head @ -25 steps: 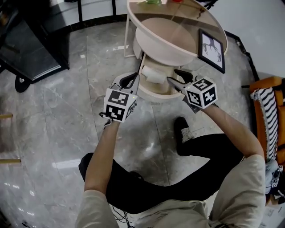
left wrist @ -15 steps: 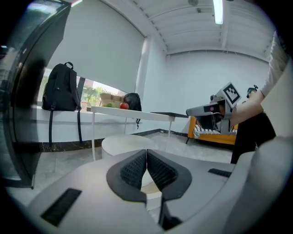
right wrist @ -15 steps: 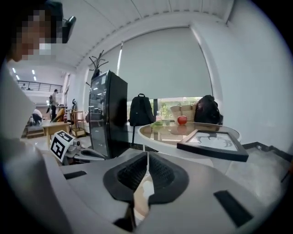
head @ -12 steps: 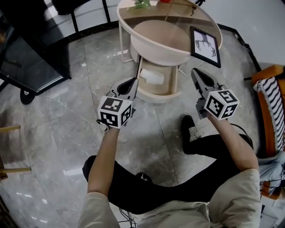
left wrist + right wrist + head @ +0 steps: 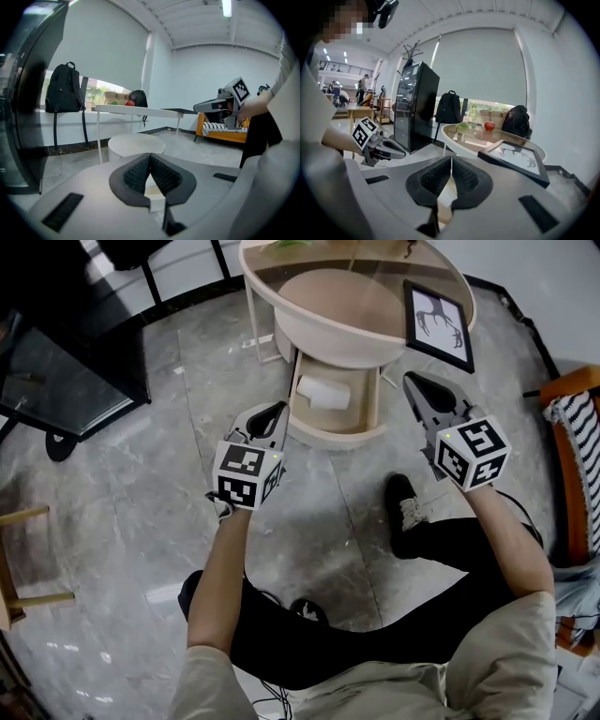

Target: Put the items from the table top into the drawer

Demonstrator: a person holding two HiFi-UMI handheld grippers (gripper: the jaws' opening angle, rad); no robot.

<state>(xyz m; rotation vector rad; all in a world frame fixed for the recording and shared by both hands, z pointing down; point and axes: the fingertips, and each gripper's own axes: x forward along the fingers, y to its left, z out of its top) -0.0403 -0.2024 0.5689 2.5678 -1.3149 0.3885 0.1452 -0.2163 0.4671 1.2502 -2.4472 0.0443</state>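
The round glass table (image 5: 366, 259) carries a black-framed deer picture (image 5: 437, 319) and something green (image 5: 291, 244) at its far edge. Below it the drawer (image 5: 367, 418) stands pulled out with a white item (image 5: 323, 392) inside. My left gripper (image 5: 278, 413) is shut and empty, just left of the drawer front. To the drawer's right, my right gripper (image 5: 413, 382) is shut and empty too, below the picture. The right gripper view shows the picture (image 5: 513, 157), a red apple (image 5: 489, 125) and the green item (image 5: 463, 125) on the table, past shut jaws (image 5: 451, 159).
A black cabinet (image 5: 56, 362) stands at the left, and an orange sofa with a striped cushion (image 5: 574, 451) at the right. The person's leg and shoe (image 5: 405, 507) lie on the marble floor before the drawer. A black backpack (image 5: 65, 89) sits behind the table.
My right gripper drew back from the drawer, rose to the right and went from open to shut with nothing in it. The left gripper stayed put.
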